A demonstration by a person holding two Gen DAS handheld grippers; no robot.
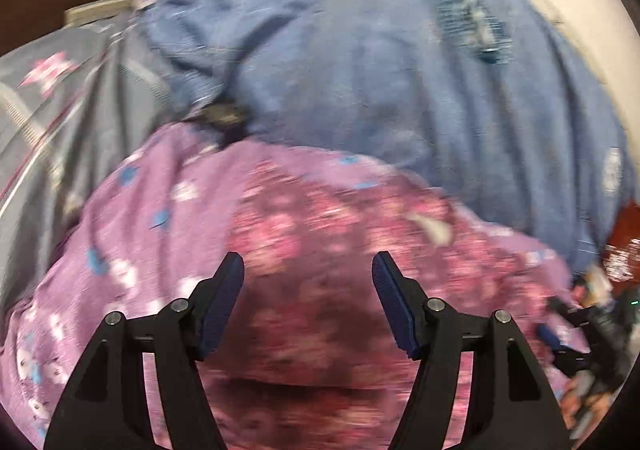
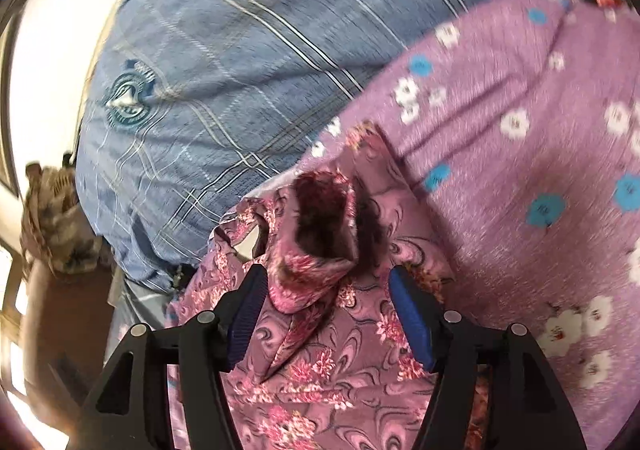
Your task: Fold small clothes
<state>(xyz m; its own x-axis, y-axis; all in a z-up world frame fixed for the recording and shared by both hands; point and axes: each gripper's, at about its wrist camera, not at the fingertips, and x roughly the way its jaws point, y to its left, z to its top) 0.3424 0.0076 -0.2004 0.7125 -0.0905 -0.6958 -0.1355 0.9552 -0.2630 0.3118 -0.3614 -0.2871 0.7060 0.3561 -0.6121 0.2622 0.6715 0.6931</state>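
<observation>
A small pink floral garment [image 1: 320,234] lies on a purple flowered sheet [image 1: 140,210], badly blurred in the left wrist view. My left gripper [image 1: 308,260] hovers just over it, open, with nothing pinched between its blue pads. In the right wrist view the same garment [image 2: 320,362] shows a dark fuzzy-lined opening [image 2: 324,214] on a raised fold. That fold lies between the jaws of my right gripper [image 2: 328,272], which stand open and apart from it. The right gripper [image 1: 568,334] also shows dimly at the left view's right edge.
A bulky blue checked quilt [image 2: 240,70] with a round emblem [image 2: 128,102] rises behind the garment. The purple sheet [image 2: 500,170] spreads to the right. A grey flowered cloth [image 1: 60,110] lies at the left. A white wall [image 2: 48,50] and a patterned heap [image 2: 52,218] border the bed.
</observation>
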